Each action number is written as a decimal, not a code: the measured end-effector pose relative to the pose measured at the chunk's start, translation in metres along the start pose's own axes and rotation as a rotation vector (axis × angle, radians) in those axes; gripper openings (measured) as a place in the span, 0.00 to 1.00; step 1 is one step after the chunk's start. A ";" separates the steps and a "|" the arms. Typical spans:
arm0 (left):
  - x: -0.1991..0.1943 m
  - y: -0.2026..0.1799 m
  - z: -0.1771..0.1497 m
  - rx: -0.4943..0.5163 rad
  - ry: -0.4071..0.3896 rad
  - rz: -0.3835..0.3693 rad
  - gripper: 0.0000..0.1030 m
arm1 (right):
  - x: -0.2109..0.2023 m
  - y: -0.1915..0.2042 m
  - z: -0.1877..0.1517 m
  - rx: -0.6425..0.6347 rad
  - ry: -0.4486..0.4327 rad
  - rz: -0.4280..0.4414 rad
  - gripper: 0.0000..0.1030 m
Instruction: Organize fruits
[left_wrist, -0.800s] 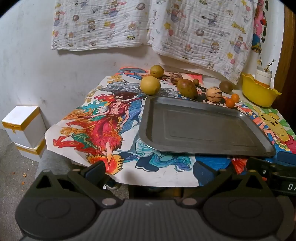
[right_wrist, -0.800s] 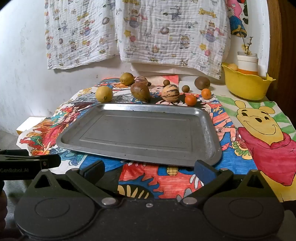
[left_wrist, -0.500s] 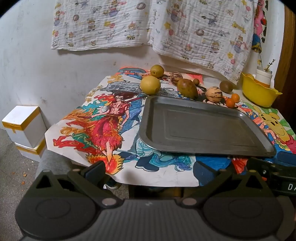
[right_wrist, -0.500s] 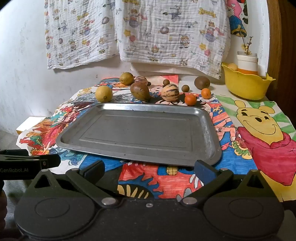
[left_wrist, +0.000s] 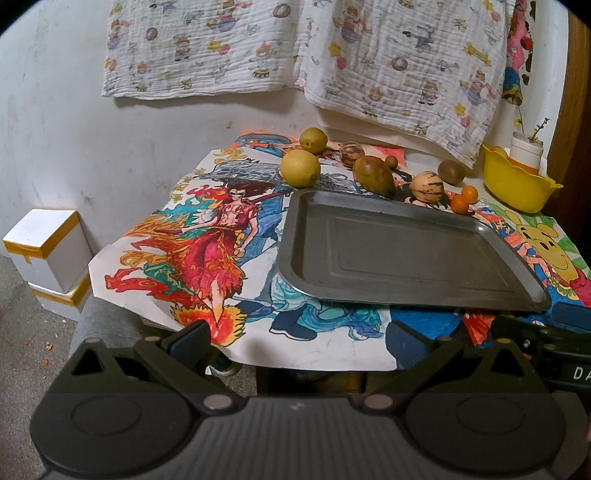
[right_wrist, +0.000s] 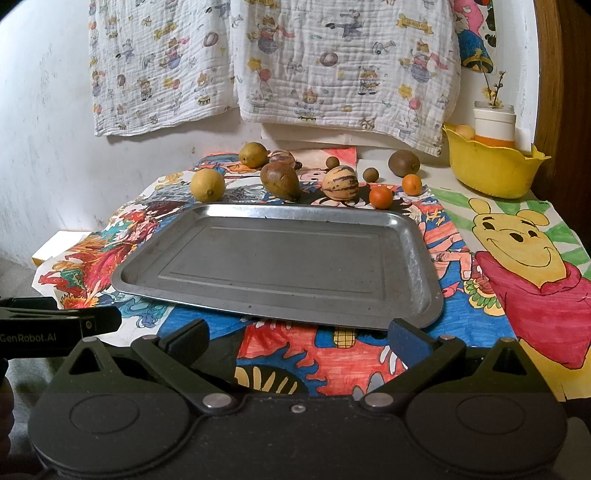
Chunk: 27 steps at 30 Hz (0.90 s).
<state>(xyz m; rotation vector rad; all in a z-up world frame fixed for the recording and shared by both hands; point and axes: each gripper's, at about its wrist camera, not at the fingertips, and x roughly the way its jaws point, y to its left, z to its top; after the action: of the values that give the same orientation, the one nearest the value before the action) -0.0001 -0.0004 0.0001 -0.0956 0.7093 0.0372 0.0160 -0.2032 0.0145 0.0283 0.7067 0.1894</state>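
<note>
Fruits (right_wrist: 340, 182) lie beyond the bare metal tray (right_wrist: 236, 218), both tools wide

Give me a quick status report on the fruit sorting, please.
Left tongs and right tongs open, holding nothing. Rectangular grey metal tray bare; fruits lie beyond it. Nothing in the way.

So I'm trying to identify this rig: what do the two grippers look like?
Both match: matte black bodies with two round discs, ribbed middle, silver pivot pins and dark blue fingertips. The left gripper and right gripper each carry white lettering on the side; the left one's reads GenRobot.AI.
</note>
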 end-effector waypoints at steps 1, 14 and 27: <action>0.000 0.000 0.000 -0.001 0.000 0.000 1.00 | 0.000 0.000 0.000 0.000 0.000 0.000 1.00; 0.004 0.001 -0.004 -0.001 0.003 0.004 1.00 | 0.001 0.000 0.000 0.000 0.002 0.000 1.00; 0.006 0.001 -0.005 -0.004 0.009 0.004 1.00 | 0.002 0.000 0.000 0.000 0.005 0.000 1.00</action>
<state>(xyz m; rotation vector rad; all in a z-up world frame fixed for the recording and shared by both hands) 0.0013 -0.0001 -0.0077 -0.0983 0.7188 0.0418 0.0174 -0.2033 0.0133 0.0278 0.7119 0.1890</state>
